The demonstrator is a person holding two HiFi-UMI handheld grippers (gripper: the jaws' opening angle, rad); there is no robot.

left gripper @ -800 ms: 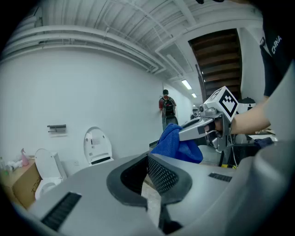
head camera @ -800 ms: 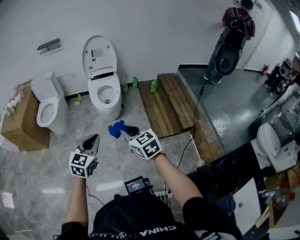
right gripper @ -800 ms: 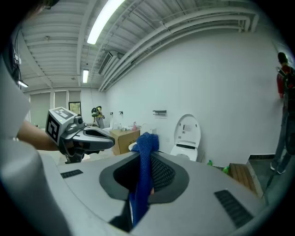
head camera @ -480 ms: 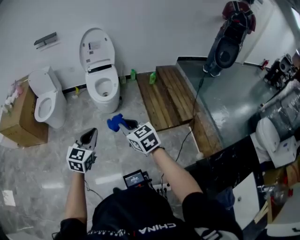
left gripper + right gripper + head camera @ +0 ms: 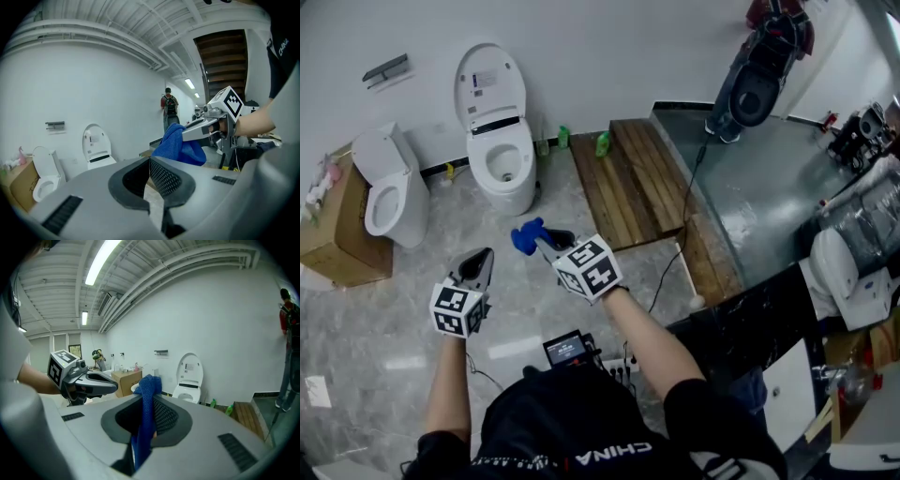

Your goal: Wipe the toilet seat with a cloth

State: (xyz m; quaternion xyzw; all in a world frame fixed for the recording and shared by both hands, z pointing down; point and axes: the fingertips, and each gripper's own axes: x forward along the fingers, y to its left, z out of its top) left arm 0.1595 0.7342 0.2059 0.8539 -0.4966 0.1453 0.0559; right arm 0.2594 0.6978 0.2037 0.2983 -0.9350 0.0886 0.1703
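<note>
A white toilet (image 5: 502,164) with its lid raised stands against the far wall, its seat (image 5: 502,167) down; it also shows in the left gripper view as the toilet (image 5: 97,151) and in the right gripper view as the toilet (image 5: 189,380). My right gripper (image 5: 546,241) is shut on a blue cloth (image 5: 526,236), held in the air short of the toilet. The blue cloth (image 5: 146,418) hangs between its jaws, and shows as the blue cloth (image 5: 179,145) from the left. My left gripper (image 5: 480,264) is shut and empty, to the left of the right one.
A second white toilet (image 5: 382,202) stands left of the first, beside a cardboard box (image 5: 336,244). Green bottles (image 5: 603,143) sit by the wall near a wooden platform (image 5: 637,187). A cable runs across the floor. A person (image 5: 764,66) stands at the far right.
Both grippers and the cloth keep their places relative to each other. The view has shifted, so the toilets sit slightly higher and further left in the picture.
</note>
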